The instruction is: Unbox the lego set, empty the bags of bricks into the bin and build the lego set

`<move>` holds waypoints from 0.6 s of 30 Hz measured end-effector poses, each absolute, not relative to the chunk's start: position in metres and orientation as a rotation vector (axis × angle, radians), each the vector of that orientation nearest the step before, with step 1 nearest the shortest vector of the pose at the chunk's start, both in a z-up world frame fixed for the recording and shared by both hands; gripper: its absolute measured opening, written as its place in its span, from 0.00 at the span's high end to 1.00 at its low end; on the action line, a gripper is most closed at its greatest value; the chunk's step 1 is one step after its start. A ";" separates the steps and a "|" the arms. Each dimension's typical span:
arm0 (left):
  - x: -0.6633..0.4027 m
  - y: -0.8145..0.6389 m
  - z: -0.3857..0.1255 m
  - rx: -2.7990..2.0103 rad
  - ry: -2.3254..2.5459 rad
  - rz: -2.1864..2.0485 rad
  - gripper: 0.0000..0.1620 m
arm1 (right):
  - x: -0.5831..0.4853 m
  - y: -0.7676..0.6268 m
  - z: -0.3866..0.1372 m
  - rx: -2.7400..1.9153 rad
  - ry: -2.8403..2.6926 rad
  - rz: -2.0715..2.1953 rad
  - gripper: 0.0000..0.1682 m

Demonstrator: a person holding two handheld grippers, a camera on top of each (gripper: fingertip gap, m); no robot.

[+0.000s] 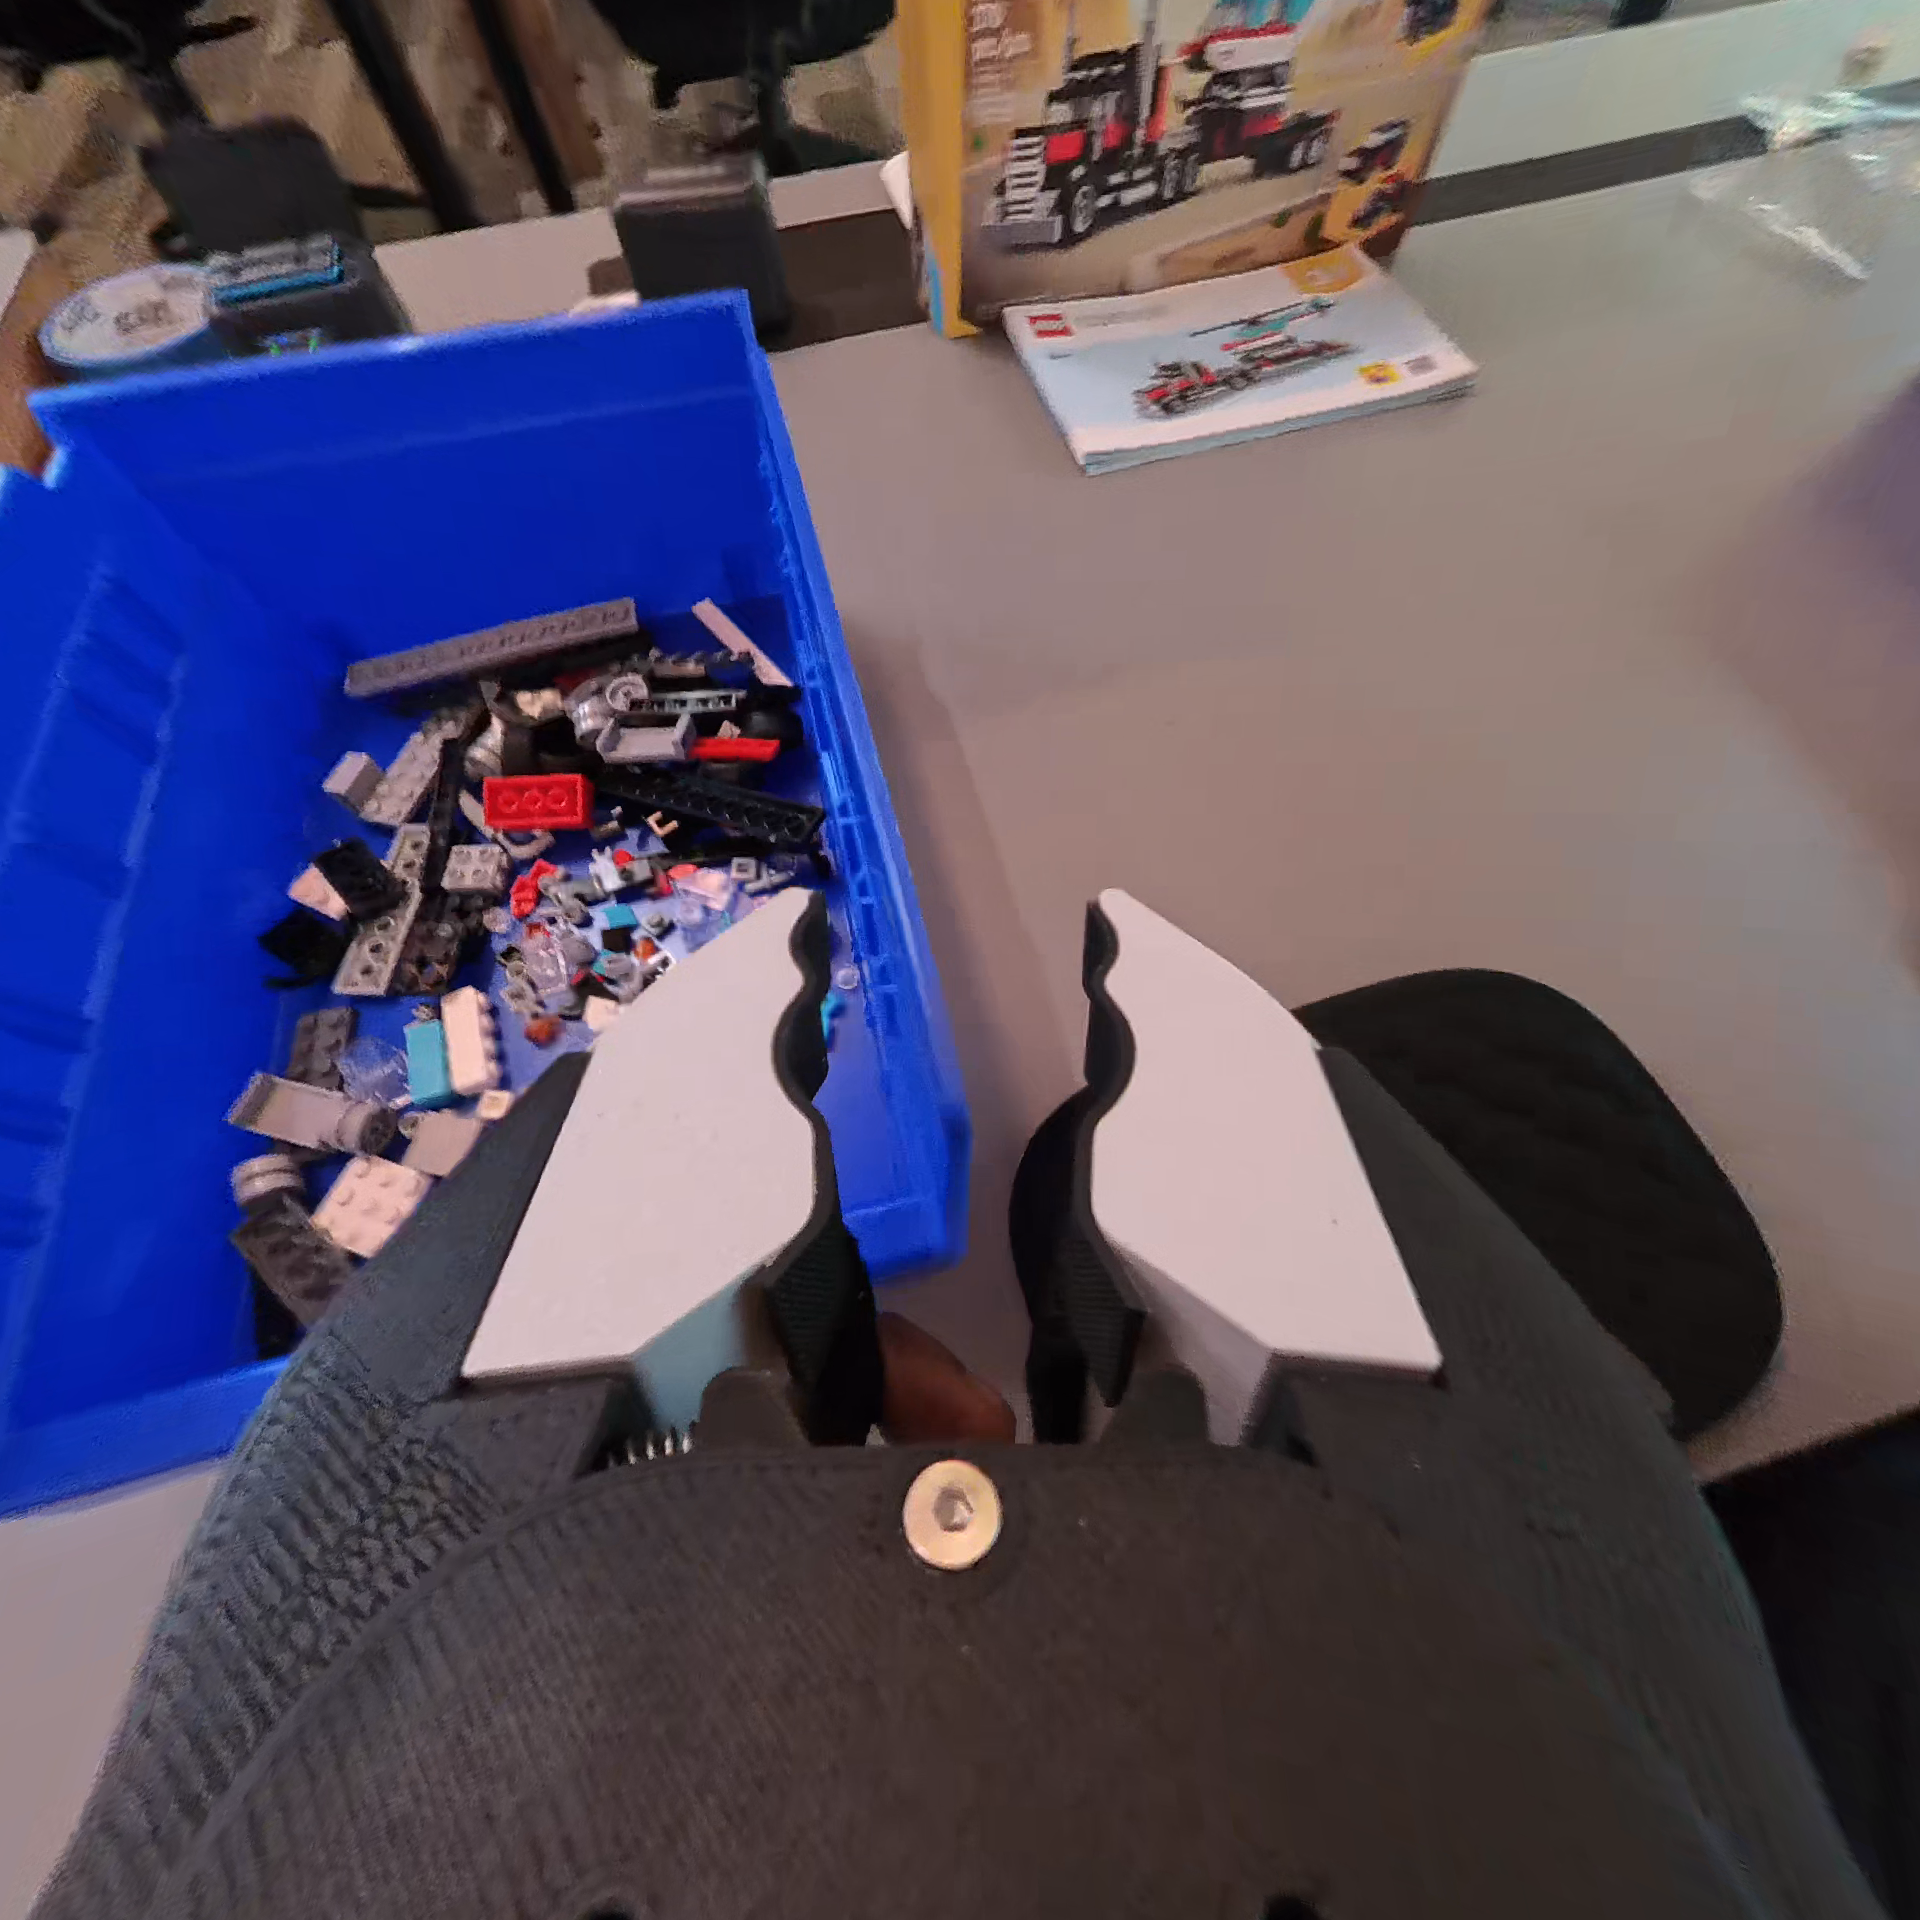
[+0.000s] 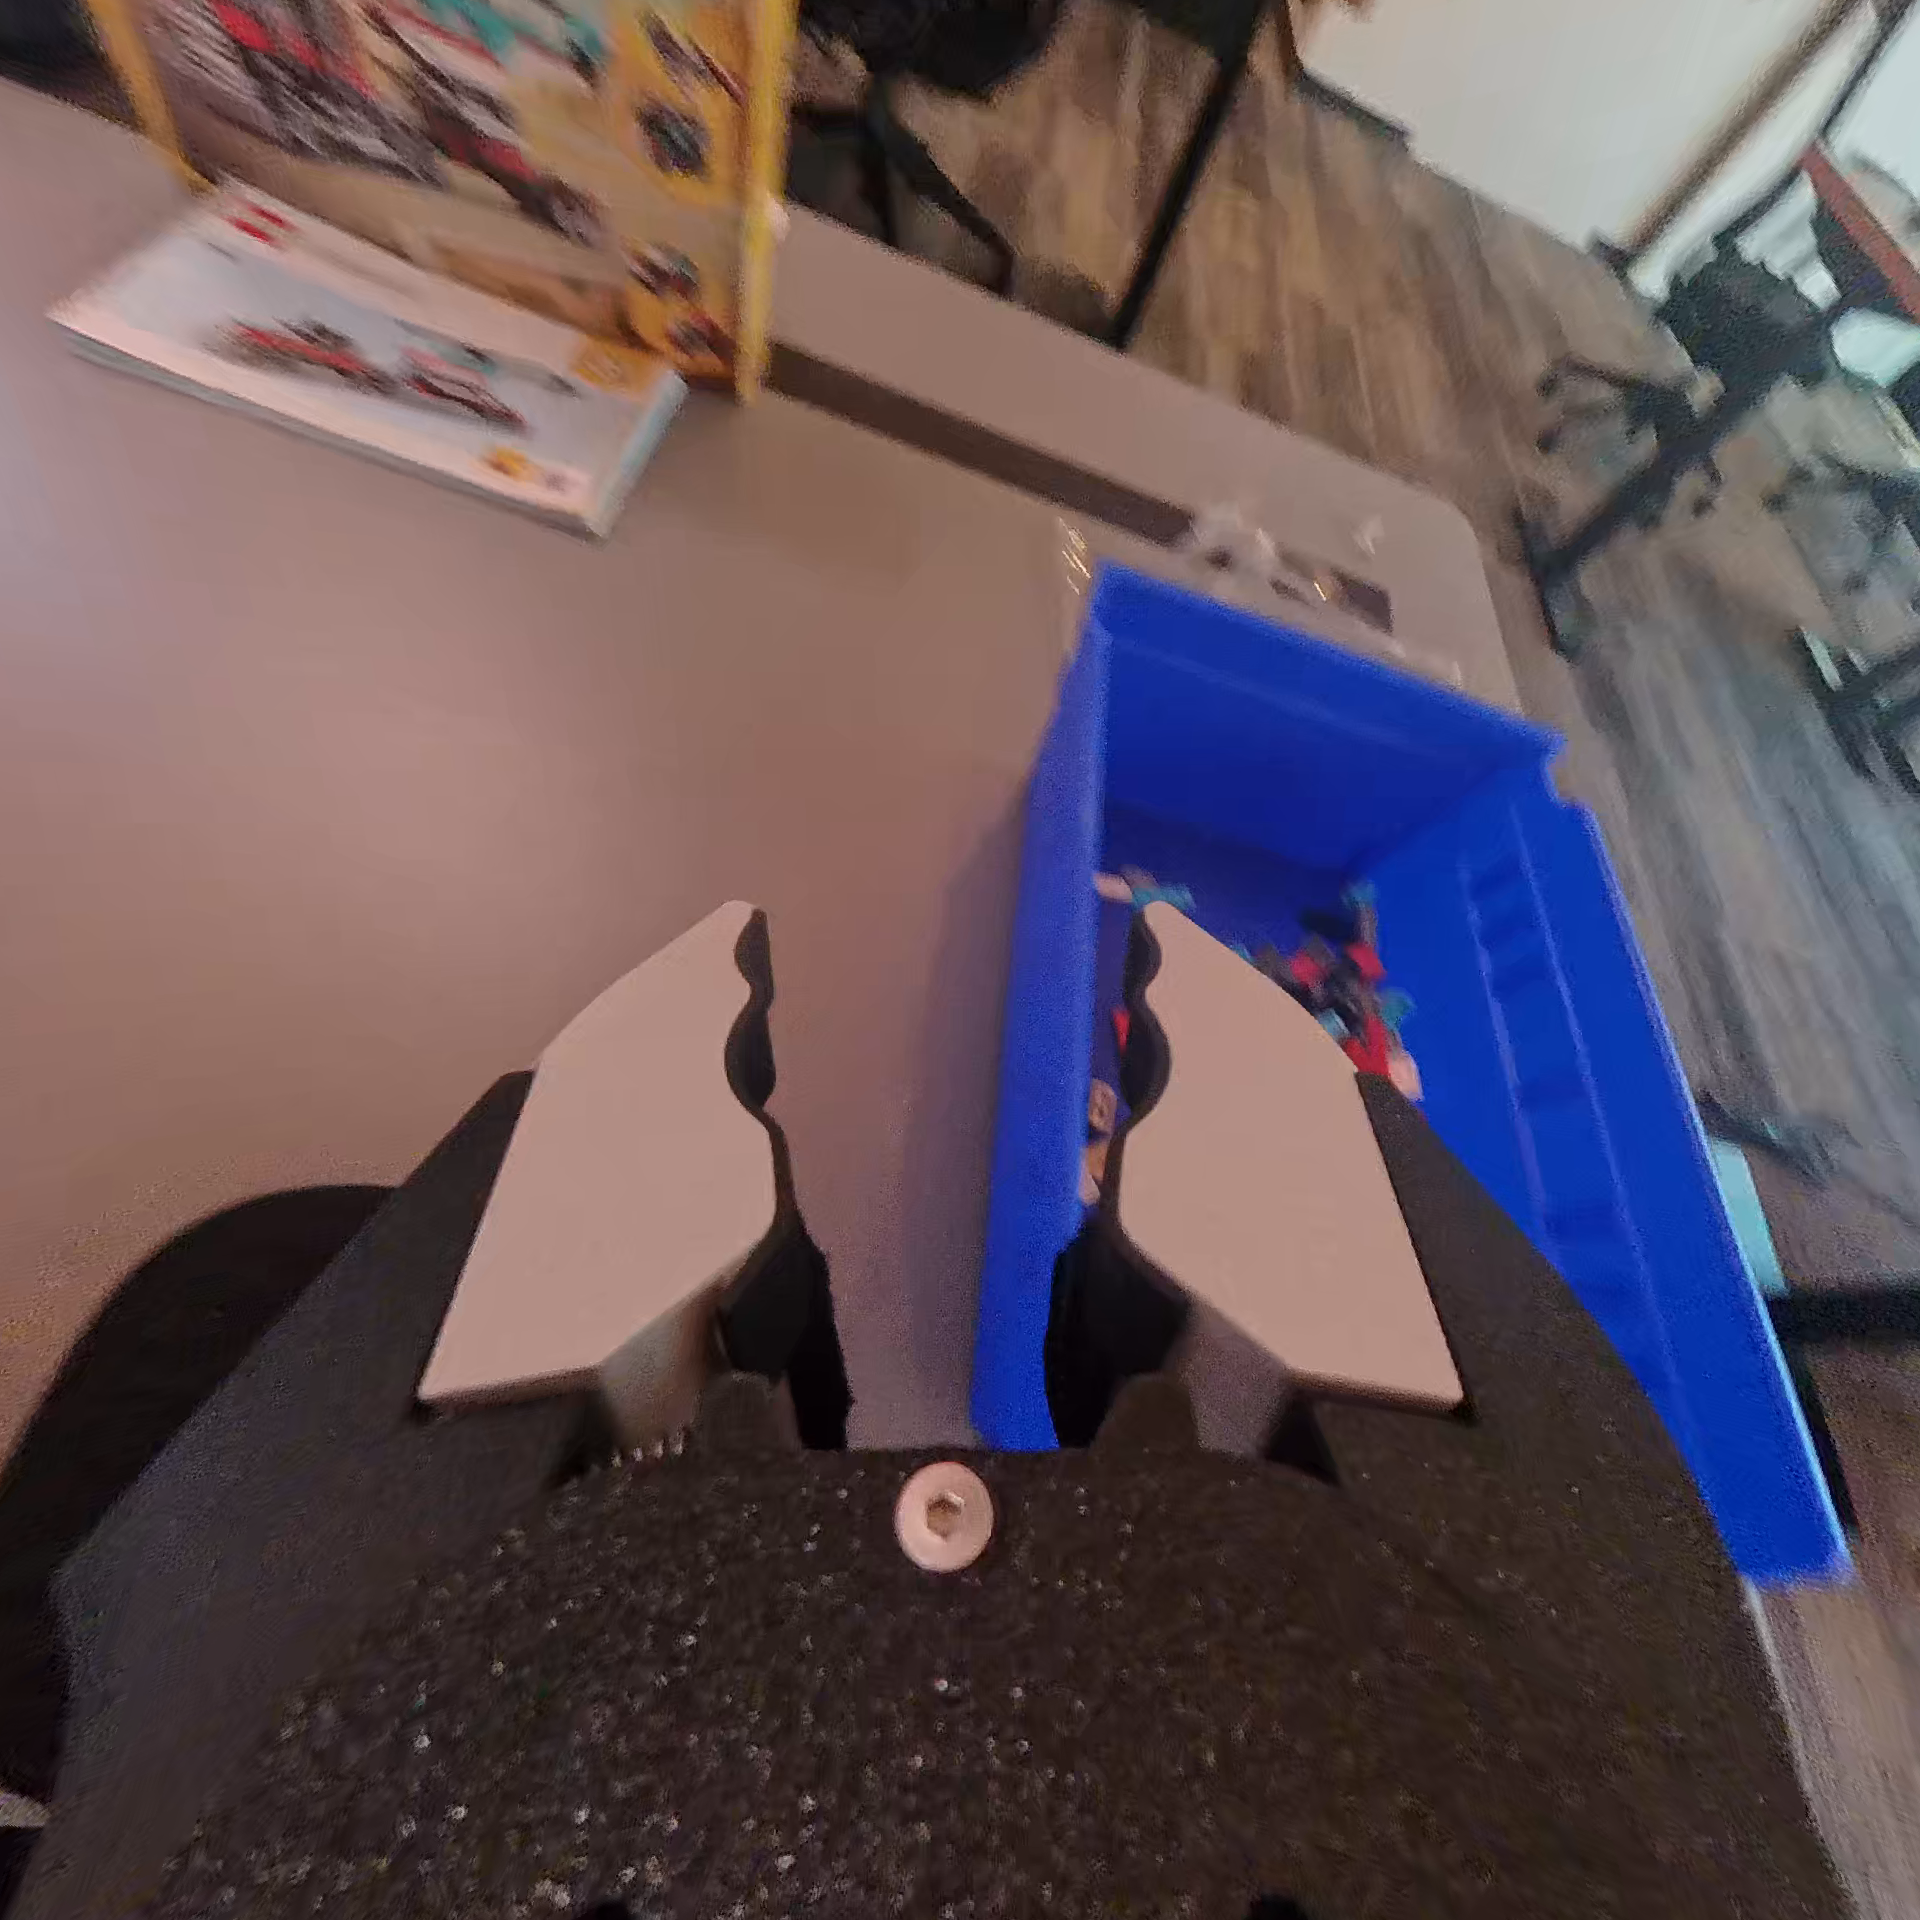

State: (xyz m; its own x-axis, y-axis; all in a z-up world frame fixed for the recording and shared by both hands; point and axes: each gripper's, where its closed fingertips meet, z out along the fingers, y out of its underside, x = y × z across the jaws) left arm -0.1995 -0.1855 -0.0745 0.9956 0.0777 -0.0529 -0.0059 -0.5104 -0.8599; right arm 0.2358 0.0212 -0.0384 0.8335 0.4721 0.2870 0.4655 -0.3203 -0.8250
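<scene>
A blue bin (image 1: 416, 499) stands on the left of the grey table (image 1: 1351, 675) and holds several loose bricks (image 1: 540, 805), grey, black, red and white. My left gripper (image 1: 954, 914) is open and empty, above the bin's right wall. In the right wrist view a second blue bin (image 2: 1299, 727) stands near the table's right corner with red and teal bricks (image 2: 1351, 987) inside. My right gripper (image 2: 951, 925) is open and empty, just left of that bin. The lego box (image 1: 1174, 156) stands upright at the back, with the instruction booklet (image 1: 1236, 364) flat in front of it.
Clear plastic bags (image 1: 1808, 187) lie at the back right, behind the second bin (image 2: 1278, 561). A black rounded object (image 1: 1538, 1174) sits at the table's near edge. A tape roll (image 1: 125, 322) and a dark block (image 1: 696, 239) stand behind the left bin. Left tips to right tips: about 50 centimetres.
</scene>
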 end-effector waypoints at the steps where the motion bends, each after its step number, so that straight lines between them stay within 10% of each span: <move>1: -0.204 -0.188 -0.067 -2.099 -0.013 0.107 0.72 | 0.220 0.019 -0.033 -1.919 -0.738 0.065 0.60; 18: -0.278 -0.126 -0.078 -2.248 0.384 0.188 0.73 | 0.056 -0.003 -0.050 -1.616 -1.169 0.707 0.67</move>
